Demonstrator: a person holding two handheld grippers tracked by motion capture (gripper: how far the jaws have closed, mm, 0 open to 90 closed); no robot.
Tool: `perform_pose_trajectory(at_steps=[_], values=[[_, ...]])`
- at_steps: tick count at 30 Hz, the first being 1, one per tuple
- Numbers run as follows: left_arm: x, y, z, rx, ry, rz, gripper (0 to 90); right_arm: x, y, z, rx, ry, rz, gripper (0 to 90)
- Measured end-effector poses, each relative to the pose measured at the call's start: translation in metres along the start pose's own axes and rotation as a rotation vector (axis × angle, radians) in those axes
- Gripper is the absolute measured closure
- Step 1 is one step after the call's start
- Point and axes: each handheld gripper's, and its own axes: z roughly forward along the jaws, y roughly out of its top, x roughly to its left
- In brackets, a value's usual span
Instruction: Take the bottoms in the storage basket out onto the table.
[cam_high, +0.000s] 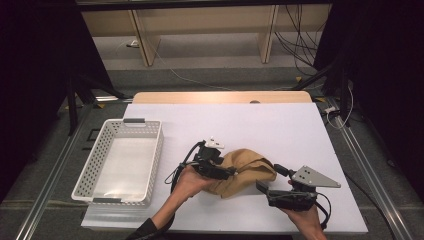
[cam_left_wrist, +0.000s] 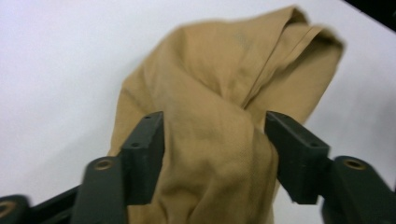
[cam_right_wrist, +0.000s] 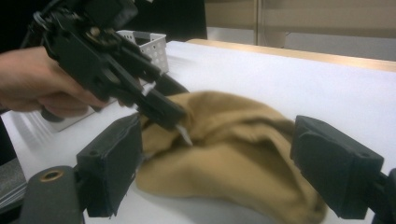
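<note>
- High view looks down and forward over the table (cam_high: 280, 125).
- Both gripper views sit close, low, facing the cloth (cam_left_wrist: 210, 116), which all share, somewhat blurred.

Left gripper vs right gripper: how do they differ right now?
The left gripper straddles the tan cloth, which fills the gap between its jaws; the right gripper stands wider, beside the cloth, not touching it. The right gripper carries a grey three-cornered plate; the left a small white part. Both are open, hand-held, black.
</note>
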Motion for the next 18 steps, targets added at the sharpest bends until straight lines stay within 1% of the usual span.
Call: perform_pose_trajectory(at_steps=[2,4,9,15,18], values=[[0.001,0.002,-0.006,-0.020,0.008,0.000,31.4,0.000,0.000,0.000,-0.001,0.000,0.001,18.0],[0.002,0.004,-0.012,-0.029,0.011,0.002,28.1,0.000,0.000,0.000,0.000,-0.002,0.001,18.0],[0.007,0.005,-0.021,-0.054,0.008,-0.017,21.2,0.000,0.000,-0.001,-0.001,-0.003,0.001,18.0],[0.016,0.003,-0.034,-0.086,0.030,-0.037,16.6,0.000,0.000,-0.001,-0.002,-0.003,0.000,18.0],[0.020,0.003,-0.042,-0.089,0.040,-0.041,15.6,0.000,0.000,-0.001,0.000,-0.005,-0.001,18.0]])
